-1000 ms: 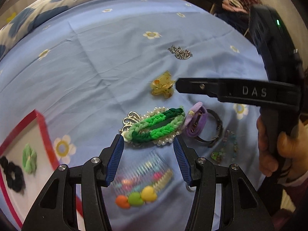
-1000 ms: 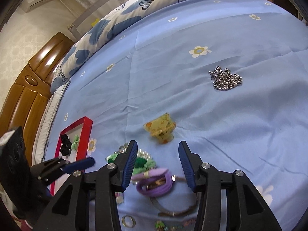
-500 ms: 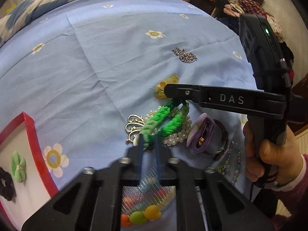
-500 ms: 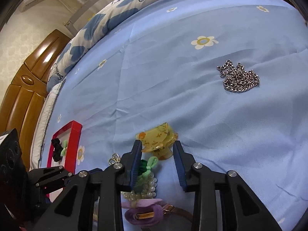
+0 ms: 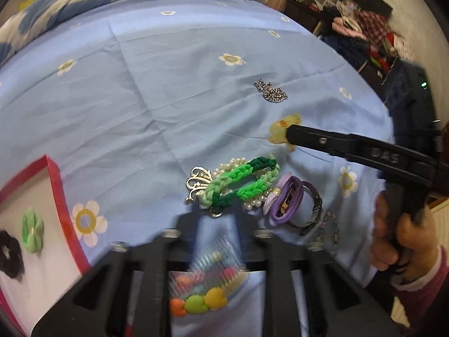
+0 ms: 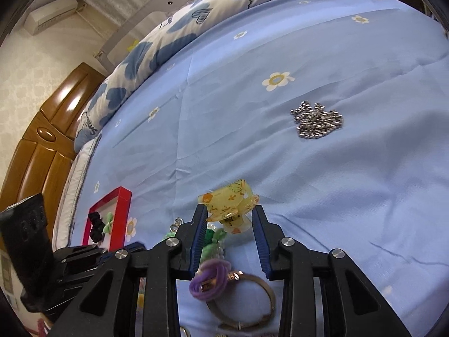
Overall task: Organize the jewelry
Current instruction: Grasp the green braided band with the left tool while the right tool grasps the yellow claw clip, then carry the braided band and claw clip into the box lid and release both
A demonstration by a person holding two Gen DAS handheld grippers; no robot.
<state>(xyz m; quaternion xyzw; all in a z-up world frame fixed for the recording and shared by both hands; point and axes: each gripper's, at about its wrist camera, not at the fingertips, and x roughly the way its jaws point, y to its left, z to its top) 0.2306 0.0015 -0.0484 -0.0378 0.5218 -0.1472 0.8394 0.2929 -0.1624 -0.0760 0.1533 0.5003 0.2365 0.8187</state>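
Note:
A yellow claw hair clip point(image 6: 228, 206) lies on the blue bedsheet between the fingers of my right gripper point(image 6: 228, 219), whose jaws are open around it; it also shows in the left wrist view point(image 5: 280, 133). My left gripper point(image 5: 216, 221) is blurred, its jaws apart just short of a green braided band point(image 5: 241, 181) on a pearl piece. A purple hair tie point(image 5: 286, 203) and a bangle point(image 5: 313, 210) lie to the right. A red-rimmed tray point(image 5: 57, 196) at left holds a green flower clip point(image 5: 32, 233) and a black scrunchie point(image 5: 9, 254).
A silver chain point(image 6: 317, 123) is heaped farther out on the sheet. A comb with coloured beads point(image 5: 207, 280) lies under my left gripper. A beaded bracelet point(image 5: 329, 231) is by the bangle. Pillows point(image 6: 196, 16) and a wooden headboard point(image 6: 47, 129) are behind.
My right gripper moved forward until the yellow clip sat between its fingers. My left gripper closed near the green band half a second ago and now has its jaws apart again, pulled slightly back.

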